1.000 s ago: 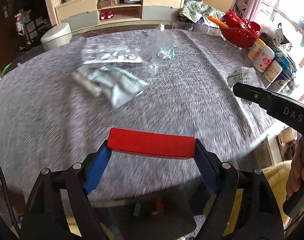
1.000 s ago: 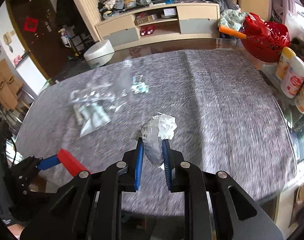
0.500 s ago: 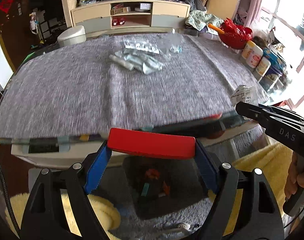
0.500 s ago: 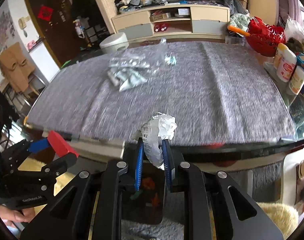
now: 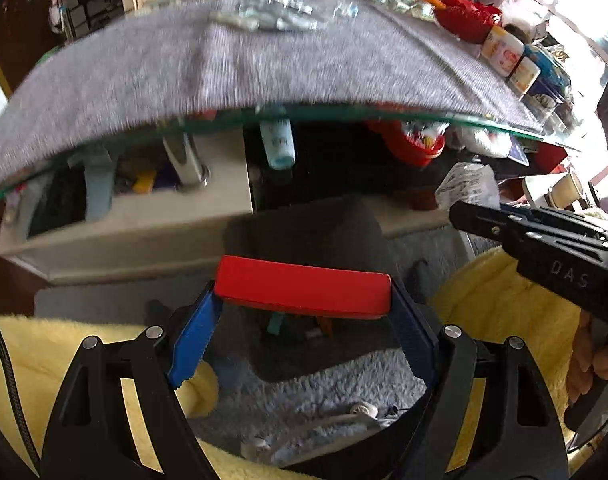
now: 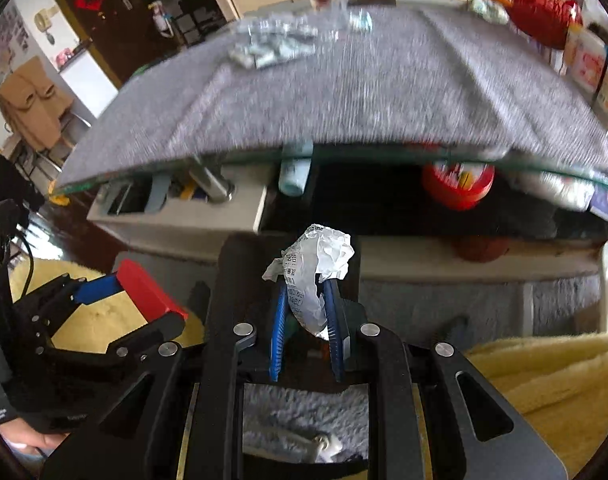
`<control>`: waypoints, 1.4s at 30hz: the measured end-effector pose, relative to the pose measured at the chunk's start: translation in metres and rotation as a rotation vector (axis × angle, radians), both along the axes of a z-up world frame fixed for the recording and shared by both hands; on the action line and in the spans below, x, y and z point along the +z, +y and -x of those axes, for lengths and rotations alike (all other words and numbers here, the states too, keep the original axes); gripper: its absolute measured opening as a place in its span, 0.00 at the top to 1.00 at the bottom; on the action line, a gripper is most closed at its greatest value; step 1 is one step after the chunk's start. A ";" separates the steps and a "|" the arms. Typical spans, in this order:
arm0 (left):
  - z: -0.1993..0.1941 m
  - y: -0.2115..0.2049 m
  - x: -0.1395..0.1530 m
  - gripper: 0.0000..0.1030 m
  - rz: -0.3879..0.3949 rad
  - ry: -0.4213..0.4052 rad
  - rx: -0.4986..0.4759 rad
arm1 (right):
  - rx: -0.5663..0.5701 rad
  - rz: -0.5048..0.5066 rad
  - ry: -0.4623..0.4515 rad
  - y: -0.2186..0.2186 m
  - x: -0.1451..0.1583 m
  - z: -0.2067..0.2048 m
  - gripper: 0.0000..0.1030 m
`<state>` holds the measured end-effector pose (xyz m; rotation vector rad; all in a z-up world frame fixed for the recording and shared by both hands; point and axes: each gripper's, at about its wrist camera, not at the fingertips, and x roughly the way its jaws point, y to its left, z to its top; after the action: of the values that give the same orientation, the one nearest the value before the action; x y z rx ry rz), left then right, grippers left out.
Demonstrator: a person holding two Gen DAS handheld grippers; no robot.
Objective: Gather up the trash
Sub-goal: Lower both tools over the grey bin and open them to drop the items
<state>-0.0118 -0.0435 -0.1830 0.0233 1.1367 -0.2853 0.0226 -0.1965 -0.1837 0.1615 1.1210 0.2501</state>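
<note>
My right gripper [image 6: 305,300] is shut on a crumpled white printed wrapper [image 6: 313,268], held below the table edge over a dark bin [image 6: 232,268] on the floor. The wrapper [image 5: 469,186] and right gripper [image 5: 459,214] also show at right in the left wrist view. My left gripper [image 5: 302,292] is shut on a red block [image 5: 304,286], also above the bin [image 5: 304,248]; it shows at left in the right wrist view [image 6: 144,292]. More clear wrappers [image 5: 272,12] lie at the far side of the grey tablecloth [image 5: 264,64].
A glass table edge [image 6: 343,154] runs across above the grippers, with a shelf of clutter under it. Red basket [image 5: 465,18] and bottles [image 5: 507,52] stand at the table's right. Yellow fluffy rug [image 6: 543,376] and grey carpet lie below.
Both grippers have dropped from table height to below the table edge, toward the floor and bin. Each keeps its hold.
</note>
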 end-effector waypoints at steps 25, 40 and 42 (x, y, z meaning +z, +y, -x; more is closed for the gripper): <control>-0.029 0.001 -0.074 0.25 0.046 0.209 -0.001 | 0.043 -0.013 0.181 0.019 -0.063 -0.040 0.77; -0.036 0.010 -0.044 0.08 0.036 0.132 0.009 | -0.005 -0.009 0.127 0.003 -0.036 -0.048 0.24; -0.038 0.014 -0.034 0.08 0.035 0.110 0.014 | -0.016 -0.005 0.104 -0.003 -0.025 -0.048 0.18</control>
<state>0.0257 -0.0300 -0.2172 -0.0315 1.2404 -0.2967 0.0701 -0.1993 -0.2083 0.1897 1.2215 0.2327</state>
